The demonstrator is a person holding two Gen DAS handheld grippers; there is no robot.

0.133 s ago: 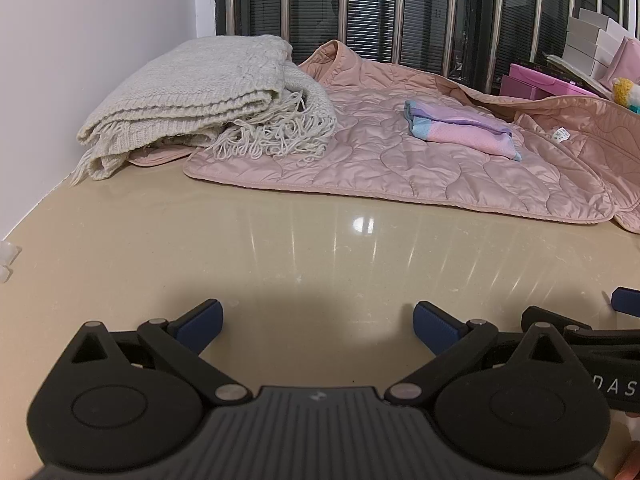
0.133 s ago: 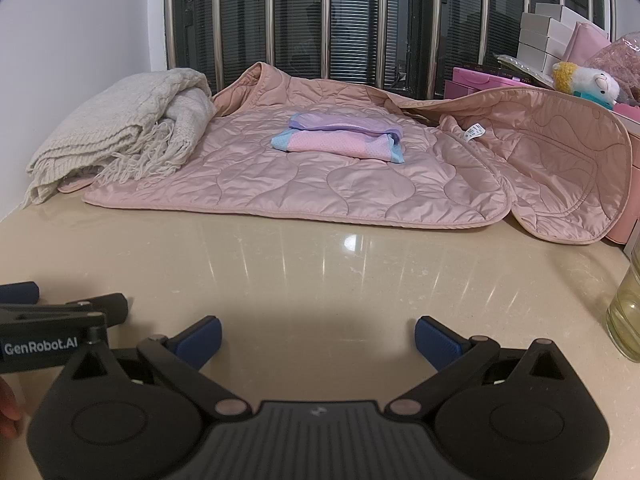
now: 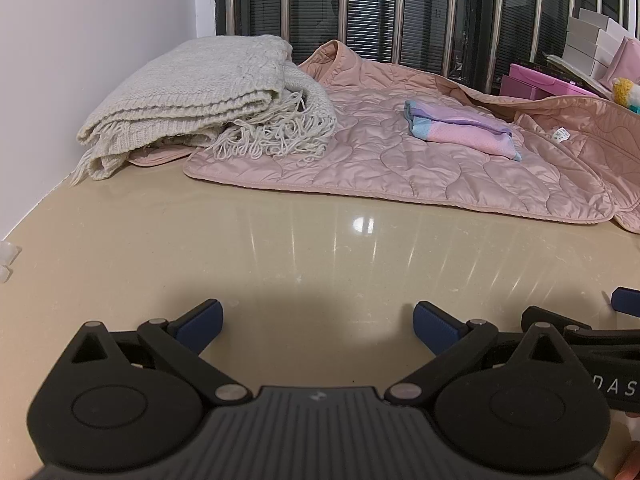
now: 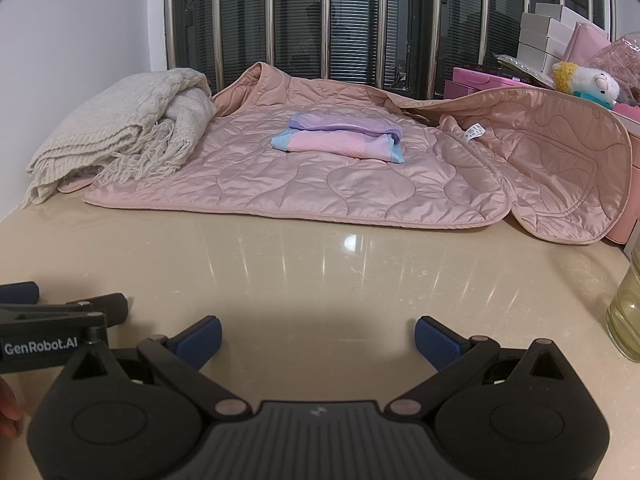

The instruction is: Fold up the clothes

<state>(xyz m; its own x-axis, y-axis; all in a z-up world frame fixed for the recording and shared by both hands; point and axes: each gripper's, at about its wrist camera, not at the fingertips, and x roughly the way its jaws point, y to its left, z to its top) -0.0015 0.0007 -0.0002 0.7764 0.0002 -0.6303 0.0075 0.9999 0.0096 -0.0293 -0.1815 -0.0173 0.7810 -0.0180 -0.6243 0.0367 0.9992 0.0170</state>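
Hovering unchanged since the previous frame, left gripper point(image 3: 316, 322) and right gripper point(image 4: 318, 336), jaws wide and empty, near pink quilted jacket point(image 4: 320, 184).

Two black plastic grippers, left gripper point(image 3: 318, 320) and right gripper point(image 4: 318, 334), with blue ribbed fingertips point(image 4: 434, 340), silver pivot pins, white "GenRobot.AI" lettering.

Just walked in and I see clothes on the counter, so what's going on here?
A person holds a two-finger tool in each hand, and nothing is being handled yet. The left tool and right tool hover open over the bare beige countertop. Farther back, a pink quilted jacket lies spread out with a small folded pastel garment on it, and a folded cream knit blanket sits partly on its left edge.
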